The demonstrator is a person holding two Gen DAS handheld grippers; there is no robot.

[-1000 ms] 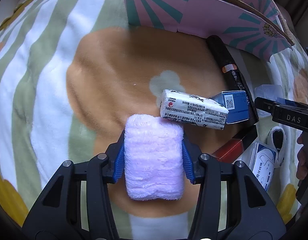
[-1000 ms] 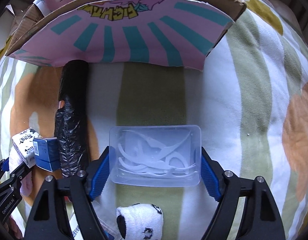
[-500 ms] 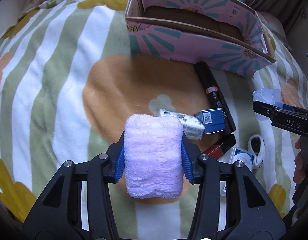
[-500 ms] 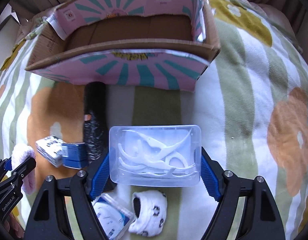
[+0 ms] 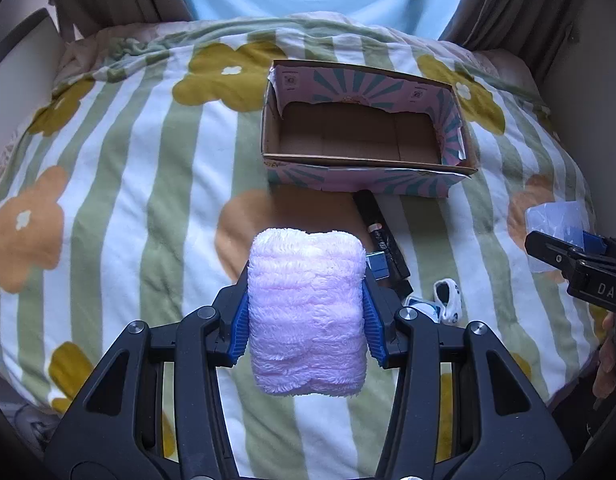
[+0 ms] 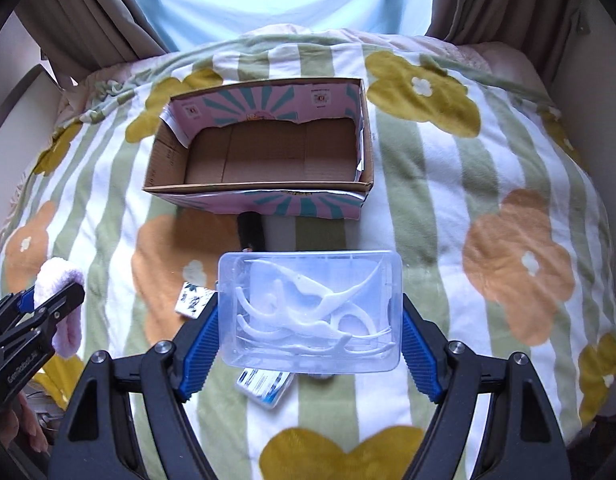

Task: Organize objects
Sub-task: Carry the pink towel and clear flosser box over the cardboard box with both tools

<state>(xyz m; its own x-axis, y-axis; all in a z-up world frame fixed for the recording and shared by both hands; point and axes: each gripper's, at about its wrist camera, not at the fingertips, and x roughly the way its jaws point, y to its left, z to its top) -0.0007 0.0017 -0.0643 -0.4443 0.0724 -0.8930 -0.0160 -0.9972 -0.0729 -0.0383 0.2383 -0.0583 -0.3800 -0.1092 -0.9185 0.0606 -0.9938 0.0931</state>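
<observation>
I have the pink towel [image 5: 306,312] pinched between the fingers of my left gripper [image 5: 305,322], rolled and standing up out of the pads, clear of the blanket [image 5: 107,184]; in my right gripper [image 6: 310,338] the fingers are closed on the short ends of a clear plastic case [image 6: 312,310] with white picks inside. A second ago both were low over the bed, the towel right beside the small packets; now both grippers have risen and pulled back, so the whole cardboard box [image 5: 364,136] lies ahead and below, open and with nothing in it that I can see. I judge that the two pickups are finished and what remains for these two is the carry to the box and the drop; the rest of the pile has not yet been sorted.

The left view shows what is left on the blanket: a black tube [image 5: 382,236] lying with one end just at the box's near wall, a blue carton [image 5: 378,266] half hidden behind the towel, a little white sock [image 5: 448,306] and a blue-and-white packet [image 5: 422,306] beside it; it catches only the tip of my right gripper and a corner of the case. The right view hides most of that under the case, but it shows a small printed pack [image 6: 193,300] and the box floor more squarely.
</observation>
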